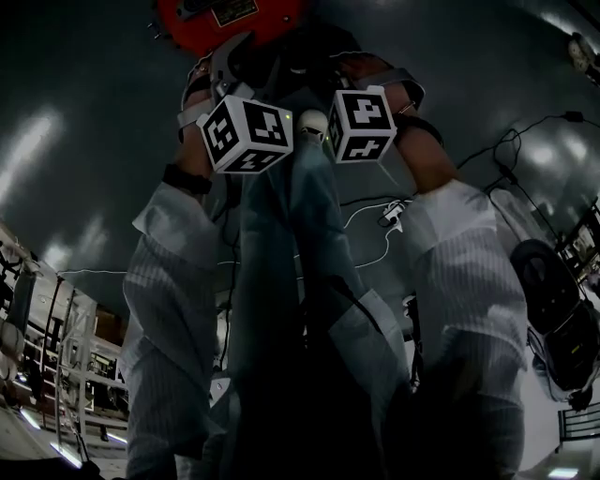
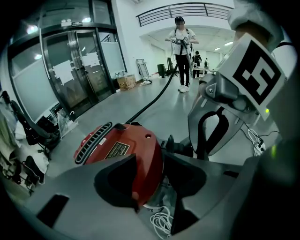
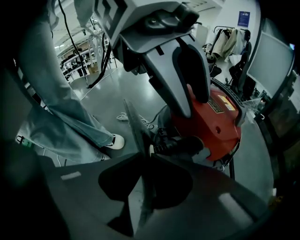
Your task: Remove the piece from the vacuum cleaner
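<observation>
The red vacuum cleaner (image 2: 136, 154) sits on the grey floor, with a black vent grille and a label plate on top. My left gripper (image 2: 157, 187) is open, its jaws wide apart and the red body showing in the gap beyond them. In the right gripper view its grey fingers (image 3: 180, 89) hang over the red body (image 3: 213, 126). My right gripper (image 3: 144, 159) is shut on a thin grey piece (image 3: 136, 131), seen edge-on beside the vacuum's black fitting (image 3: 183, 145). In the head view both marker cubes (image 1: 246, 134) sit just below the vacuum (image 1: 230, 17).
A black hose (image 2: 154, 98) runs from the vacuum to a person (image 2: 183, 47) standing far off. A white cable coil (image 2: 161, 220) lies by the vacuum. My jeans leg (image 3: 61, 112) and shoe (image 3: 115, 140) stand left of it. Glass doors (image 2: 79, 61) line the left.
</observation>
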### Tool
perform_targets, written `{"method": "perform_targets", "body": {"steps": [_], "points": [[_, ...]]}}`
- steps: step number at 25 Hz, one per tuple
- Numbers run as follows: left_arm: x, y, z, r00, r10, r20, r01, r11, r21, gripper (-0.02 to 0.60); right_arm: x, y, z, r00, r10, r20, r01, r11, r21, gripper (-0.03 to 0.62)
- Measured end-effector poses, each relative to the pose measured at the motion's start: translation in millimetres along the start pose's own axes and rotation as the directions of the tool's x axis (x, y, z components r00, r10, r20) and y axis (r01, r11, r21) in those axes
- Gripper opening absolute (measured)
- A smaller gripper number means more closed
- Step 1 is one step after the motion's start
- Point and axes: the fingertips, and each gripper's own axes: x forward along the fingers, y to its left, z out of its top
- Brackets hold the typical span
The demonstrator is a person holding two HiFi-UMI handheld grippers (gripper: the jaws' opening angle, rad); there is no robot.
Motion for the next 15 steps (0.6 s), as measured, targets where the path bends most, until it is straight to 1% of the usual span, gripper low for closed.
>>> {"method": "perform_targets", "body": {"steps": [3,6,10,13,15], "points": [[-2,-3,2,1.000,-0.003,0.006,0.003,1.000,-0.013,0.190,-3,3,-1,1.000,-0.018,0.004,0.018,1.000,0.012,0.051],[-5,-7,4,1.000,0.009,0.007,-0.008,1.000,-0.021,0.190,-7,7,-2,1.000,-0.020,-0.009,0.020,0.999,0.035,0.040],[-4,-9,3,0.999,0.030,-0.017,-0.031,0.999,-0.024,0.190,-6,15,0,1.000,0.002,-0.015,-0.001,0.999,0.033,0.031],[-5,-11,1,0.999,0.045,-0.015,-0.045,0.999,-0.010,0.190,-5,26,-2,0.999,0.034,-0.026,-0.033,0.999,0.032,0.032],[-6,-10,-1,0.999,0.045,-0.015,-0.045,0.999,-0.011,0.190,-4,28,-1,0.999,0.040,-0.032,-0.039,0.999,0.033,0.032]]}}
